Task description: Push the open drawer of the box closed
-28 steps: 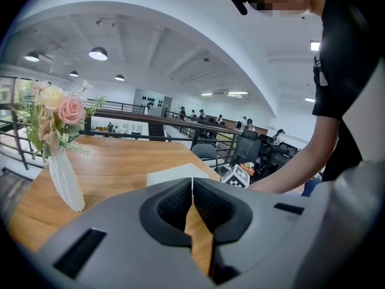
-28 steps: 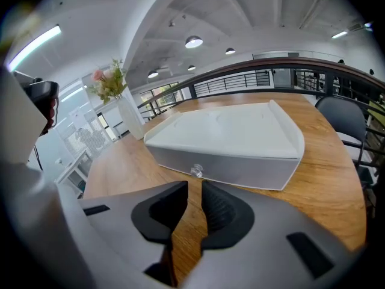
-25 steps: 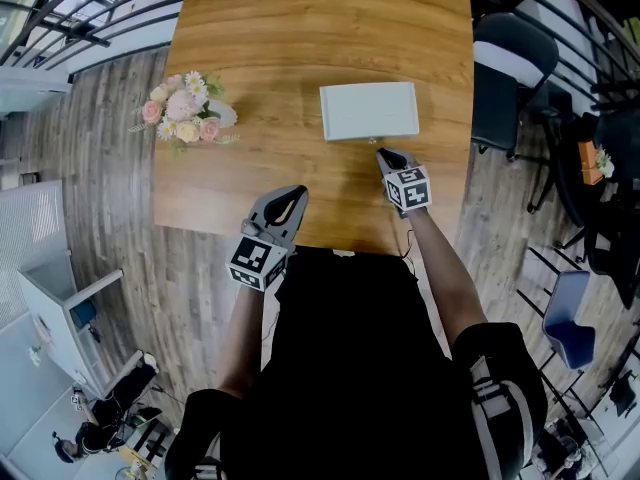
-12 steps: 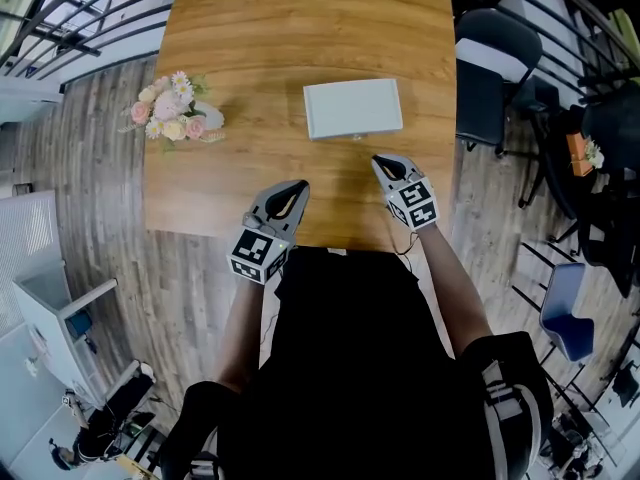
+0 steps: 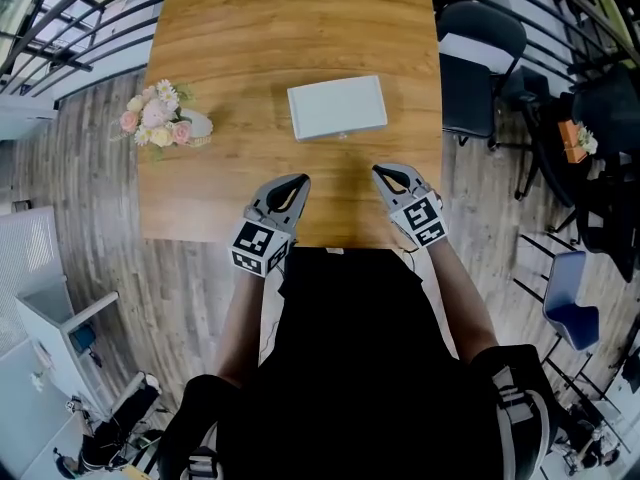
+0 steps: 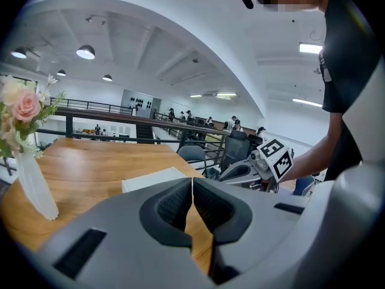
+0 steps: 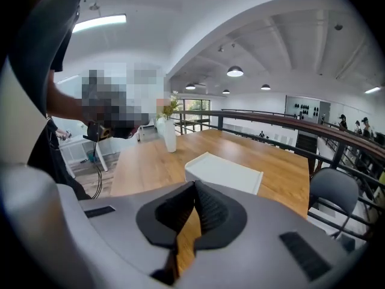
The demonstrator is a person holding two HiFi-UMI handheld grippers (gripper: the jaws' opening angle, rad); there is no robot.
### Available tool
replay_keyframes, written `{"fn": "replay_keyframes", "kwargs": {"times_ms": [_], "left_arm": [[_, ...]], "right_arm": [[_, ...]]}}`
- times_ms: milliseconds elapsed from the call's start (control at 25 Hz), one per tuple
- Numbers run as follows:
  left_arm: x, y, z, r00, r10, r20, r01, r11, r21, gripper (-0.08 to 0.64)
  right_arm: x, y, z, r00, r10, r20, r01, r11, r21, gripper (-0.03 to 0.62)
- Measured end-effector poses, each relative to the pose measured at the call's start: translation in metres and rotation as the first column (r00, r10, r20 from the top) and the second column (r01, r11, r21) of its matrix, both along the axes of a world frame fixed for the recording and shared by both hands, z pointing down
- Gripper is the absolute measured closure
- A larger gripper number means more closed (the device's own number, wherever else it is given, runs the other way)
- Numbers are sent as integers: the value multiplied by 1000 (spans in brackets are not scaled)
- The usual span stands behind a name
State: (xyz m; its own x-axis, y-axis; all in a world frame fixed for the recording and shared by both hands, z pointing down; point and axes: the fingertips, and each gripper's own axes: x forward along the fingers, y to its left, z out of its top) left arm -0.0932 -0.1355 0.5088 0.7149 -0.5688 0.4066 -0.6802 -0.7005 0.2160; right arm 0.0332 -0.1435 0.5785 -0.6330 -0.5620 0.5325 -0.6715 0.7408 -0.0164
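The flat white rectangular box [image 5: 337,107] lies near the middle of the light wooden table [image 5: 250,38], well apart from both of my grippers. Its near face looks flush, with only a small knob showing at the front edge, so I judge the drawer is already pushed home and little or nothing is left to do. I cannot see a gap from any view.

My left gripper [image 5: 296,181] hovers over the near edge of the table, clenched on nothing, its jaws meeting at the tips with only tabletop showing between the pads. My right gripper [image 5: 383,172] is likewise clenched and empty, pointing at the box from the near side.

A second ago my right gripper had its tips right up against the box's front edge. It has since drawn back toward me and now sits level with the left one. The box has kept its place on the table, and the small vase of pink flowers [image 5: 158,121] at the left edge has not moved either.
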Motion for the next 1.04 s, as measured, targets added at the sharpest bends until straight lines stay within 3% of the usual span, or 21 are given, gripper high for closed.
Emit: {"fn": "replay_keyframes", "kwargs": {"times_ms": [1040], "left_arm": [[59, 27, 0, 1000, 9, 25, -10, 999, 31, 534]], "right_arm": [[52, 43, -26, 1000, -2, 20, 0, 996, 93, 577]]}}
